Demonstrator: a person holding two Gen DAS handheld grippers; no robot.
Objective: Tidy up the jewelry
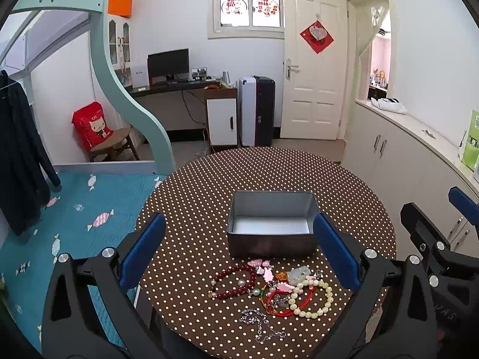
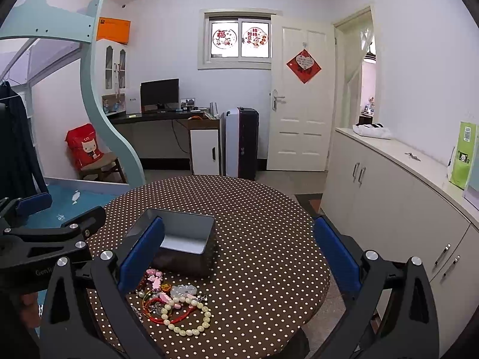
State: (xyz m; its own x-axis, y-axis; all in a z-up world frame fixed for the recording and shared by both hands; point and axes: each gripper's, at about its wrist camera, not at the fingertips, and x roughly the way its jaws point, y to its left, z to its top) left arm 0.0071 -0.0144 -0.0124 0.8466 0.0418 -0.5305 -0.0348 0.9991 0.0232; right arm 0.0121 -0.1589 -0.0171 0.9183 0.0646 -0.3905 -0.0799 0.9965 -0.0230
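Lying beneath spread left hand-held gripper (image 1: 239, 254): jewelry (image 1: 269, 290)

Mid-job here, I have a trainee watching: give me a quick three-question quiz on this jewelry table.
1. True or false: the grey rectangular metal tin already holds jewelry.
2. Which bracelet lies nearest the left claw? A) dark red bead bracelet B) cream pearl bead bracelet
3. Fill in: both claws, the right claw included, are ____.

Key: 1 false, the tin is bare inside; 2 A; 3 open, holding nothing.
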